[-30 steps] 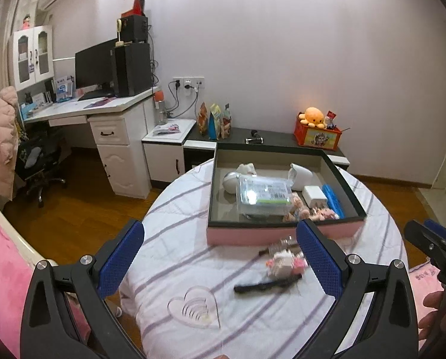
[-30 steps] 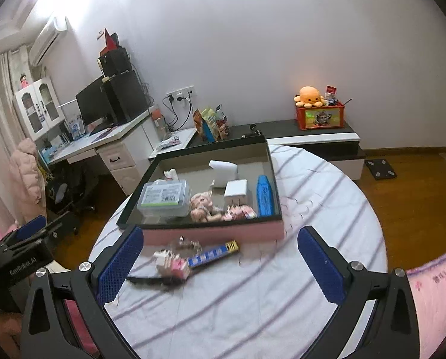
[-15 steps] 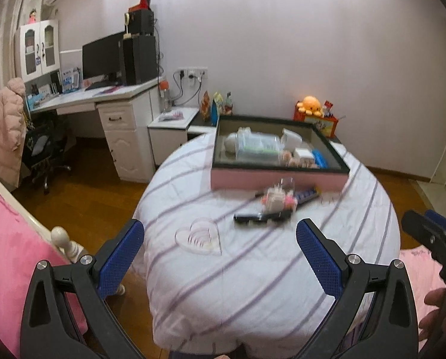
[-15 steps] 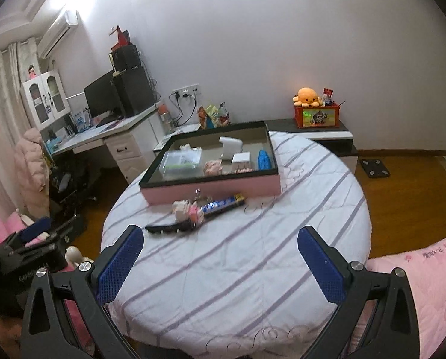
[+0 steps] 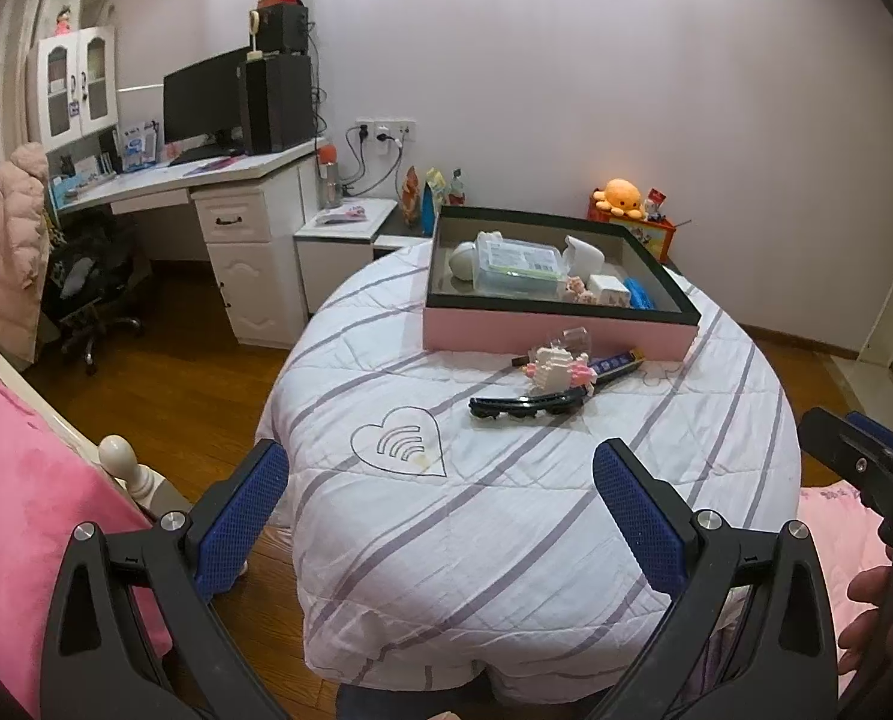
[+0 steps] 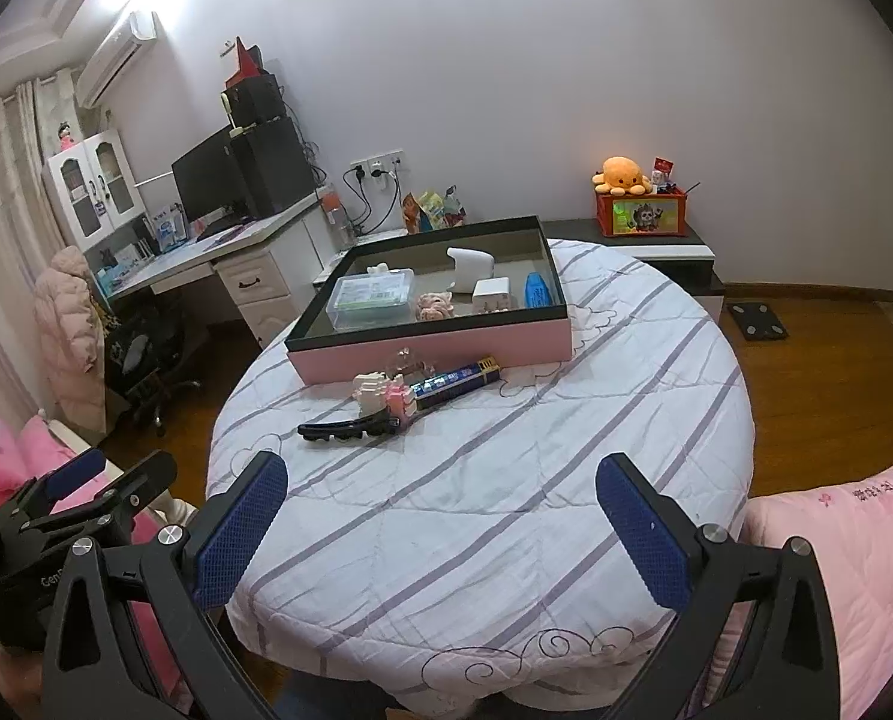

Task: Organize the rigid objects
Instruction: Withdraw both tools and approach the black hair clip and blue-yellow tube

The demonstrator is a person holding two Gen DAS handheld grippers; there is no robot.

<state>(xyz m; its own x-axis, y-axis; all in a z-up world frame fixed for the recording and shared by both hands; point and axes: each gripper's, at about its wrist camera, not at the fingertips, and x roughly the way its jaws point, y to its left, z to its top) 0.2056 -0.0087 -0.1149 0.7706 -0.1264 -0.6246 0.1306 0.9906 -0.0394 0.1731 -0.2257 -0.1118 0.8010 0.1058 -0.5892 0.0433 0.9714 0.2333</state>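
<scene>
One shallow pink, black-rimmed tray [image 6: 428, 348] holds six small items. Four loose things lie before it: one black toothed hair clip [image 6: 350, 427], one pink-and-white block figure [image 6: 383, 397], one blue tube [image 6: 455, 381], one clear plastic piece [image 5: 569, 337].

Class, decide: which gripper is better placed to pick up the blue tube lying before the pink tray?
Probably the right gripper: both are open, but the blue tube lies nearly centred ahead of its fingers, yet off to the right of the left gripper.
</scene>
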